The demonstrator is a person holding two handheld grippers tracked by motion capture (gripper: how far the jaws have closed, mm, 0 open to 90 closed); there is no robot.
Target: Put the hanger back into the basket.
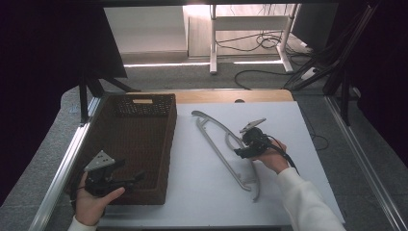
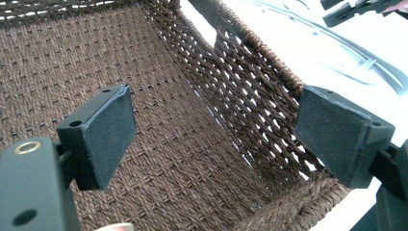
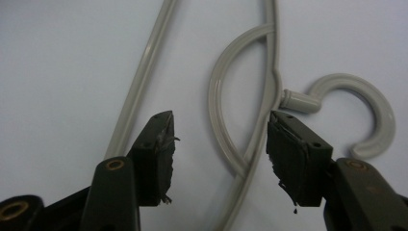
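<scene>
Currently the right gripper (image 3: pixel 219 144) hovers low over the pale grey plastic clothes hanger (image 1: pixel 226 149), jaws apart and straddling its curved upper arm near the neck; nothing is clamped. That hanger lies flat on the white table surface (image 1: pixel 284 120), centre of the high view, its hook (image 3: pixel 358 113) at the right of the right gripper view. The dark brown woven wicker basket (image 1: pixel 166 144) sits at the left of the high view, close beside the hanger. The left gripper (image 2: pixel 214 139), jaws also wide apart, rests over the basket's near rim, holding nothing.

Judged step: grasping the hanger (likely bound for the basket).

- Lower until both pads bracket the arm just below the neck.
- Close squarely; thin plastic may twist or slip.
- Lift level, so the long bar clears the basket wall.
</scene>
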